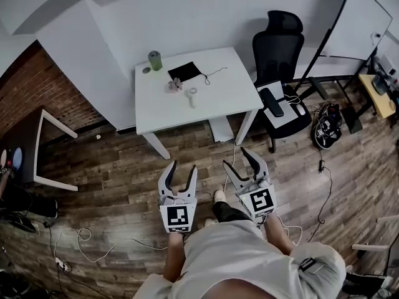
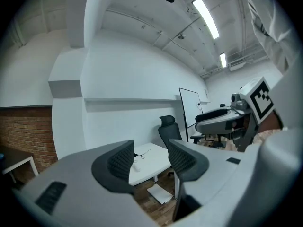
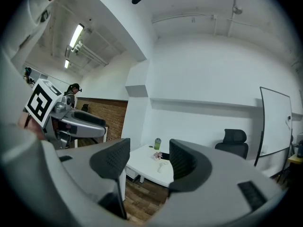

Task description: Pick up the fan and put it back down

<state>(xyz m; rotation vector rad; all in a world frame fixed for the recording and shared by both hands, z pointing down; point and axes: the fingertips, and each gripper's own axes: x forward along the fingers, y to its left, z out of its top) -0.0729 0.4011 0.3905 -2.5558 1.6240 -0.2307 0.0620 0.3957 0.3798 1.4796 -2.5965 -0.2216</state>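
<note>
The fan (image 1: 192,96) is a small white hand-held one lying on the white table (image 1: 212,108), near the table's middle. In the right gripper view, the fan (image 3: 161,167) shows far off between the jaws. I stand well back from the table on the wooden floor. My left gripper (image 1: 182,167) and right gripper (image 1: 235,159) are held level side by side, pointing toward the table. Each has its jaws apart with nothing between them, as the left gripper (image 2: 150,157) and right gripper (image 3: 149,157) show in their own views.
On the table stand a green cup (image 1: 154,60), a black mat (image 1: 184,71) with a cable, and a small pink thing (image 1: 174,85). A black office chair (image 1: 279,73) sits right of the table, a whiteboard (image 1: 365,20) behind it. A dark side table (image 1: 37,148) stands left. Cables lie on the floor.
</note>
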